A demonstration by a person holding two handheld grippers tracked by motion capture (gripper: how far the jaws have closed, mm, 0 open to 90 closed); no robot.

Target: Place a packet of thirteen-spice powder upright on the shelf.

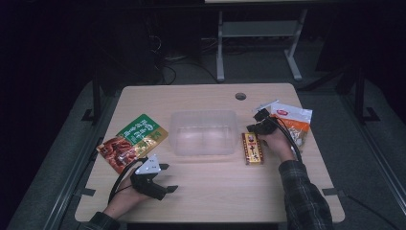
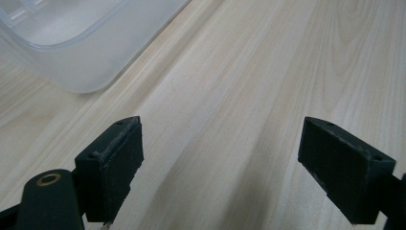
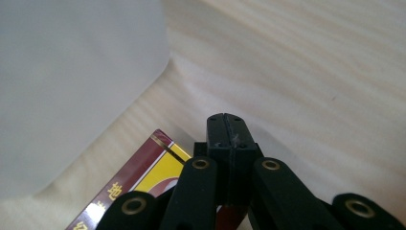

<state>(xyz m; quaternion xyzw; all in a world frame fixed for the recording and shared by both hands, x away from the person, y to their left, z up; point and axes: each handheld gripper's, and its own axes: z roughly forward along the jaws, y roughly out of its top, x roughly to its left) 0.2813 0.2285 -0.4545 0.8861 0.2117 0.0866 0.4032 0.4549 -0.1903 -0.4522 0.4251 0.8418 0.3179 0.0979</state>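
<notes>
My right gripper [image 3: 227,125] has its two black jaws pressed flat together, pad against pad, with nothing caught between them. They hover over the far end of the red-and-yellow box [image 3: 143,177], which lies directly beneath them on the table [image 3: 311,72]. From above, my right gripper [image 1: 253,127] sits at the top end of that box [image 1: 252,148], beside the right wall of the clear plastic container [image 1: 203,132].

The box is a slim rectangular carton — glossy printed card, dark red borders with a thin gold line and a yellow panel bearing red characters. It lies flat, its long axis running from my side of the table towards the far side, parallel to the container's right wall and just beside it; whether they touch I cannot tell.

My left gripper [image 2: 220,163] stands wide open, the matte black rubbery pads well apart over bare wood, holding nothing. From above it [image 1: 165,178] rests near the front edge, jaws pointing right.

The container is a frosted, translucent rectangular tub with rounded corners, standing at the table's middle. The tabletop is pale wood laminate with fine straight grain. To the left of the tub lies a flat foil pouch [image 1: 134,142], green and gold with a picture of reddish-brown food, turned at an angle. Behind my right hand [image 1: 277,143] lies a crinkly clear-and-white snack bag [image 1: 293,120] with orange print.
</notes>
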